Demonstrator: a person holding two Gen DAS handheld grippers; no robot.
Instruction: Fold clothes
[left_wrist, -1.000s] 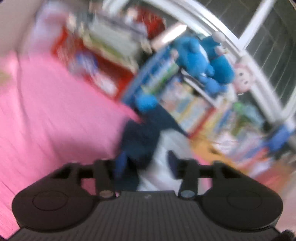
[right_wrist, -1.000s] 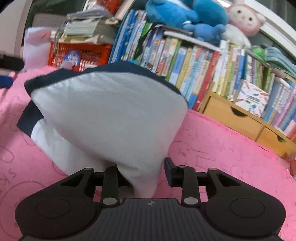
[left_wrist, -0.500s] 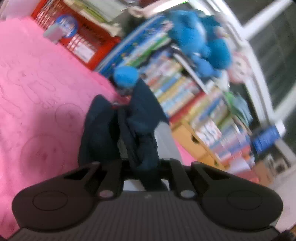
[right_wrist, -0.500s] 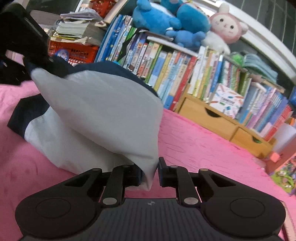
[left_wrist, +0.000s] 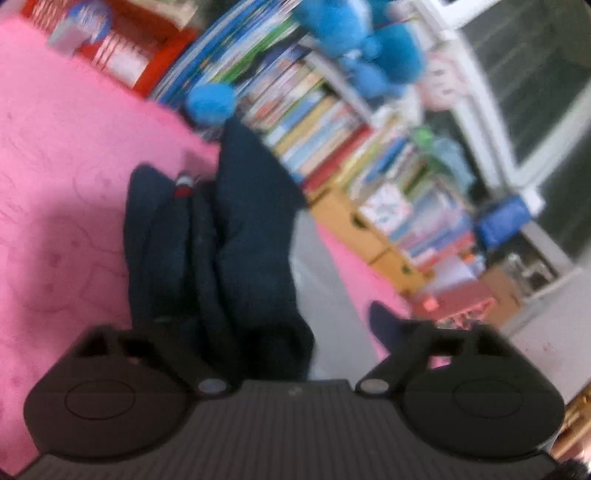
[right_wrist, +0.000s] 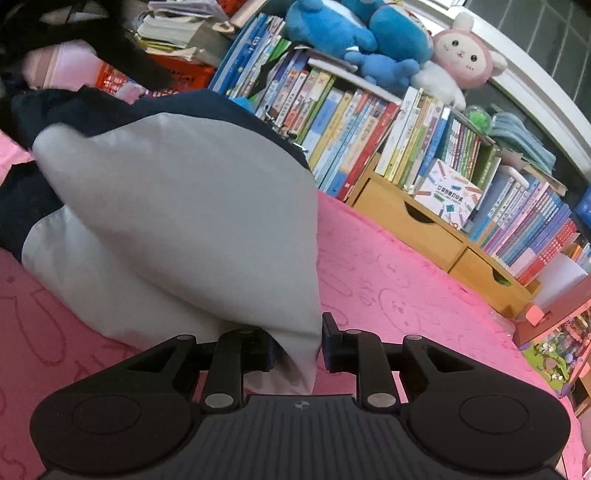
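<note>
Both grippers' jaws, clamped half a second ago, are opening: the left gripper (left_wrist: 295, 343) apparently off the garment (right_wrist: 177, 221), the right gripper (right_wrist: 297, 345) barely gapped around its lower-centre grey corner, so the fold is being released.

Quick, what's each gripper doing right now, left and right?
Left gripper: jaws opening, navy part of the garment between them, grip released.
Right gripper: jaws opening, the garment's grey corner between them.

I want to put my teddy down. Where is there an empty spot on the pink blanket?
The pink blanket lies bare between the grey-and-navy garment and the wooden drawers. Another bare stretch runs left of the garment's navy folds. The bookshelf of picture books with plush toys is crowded.
</note>
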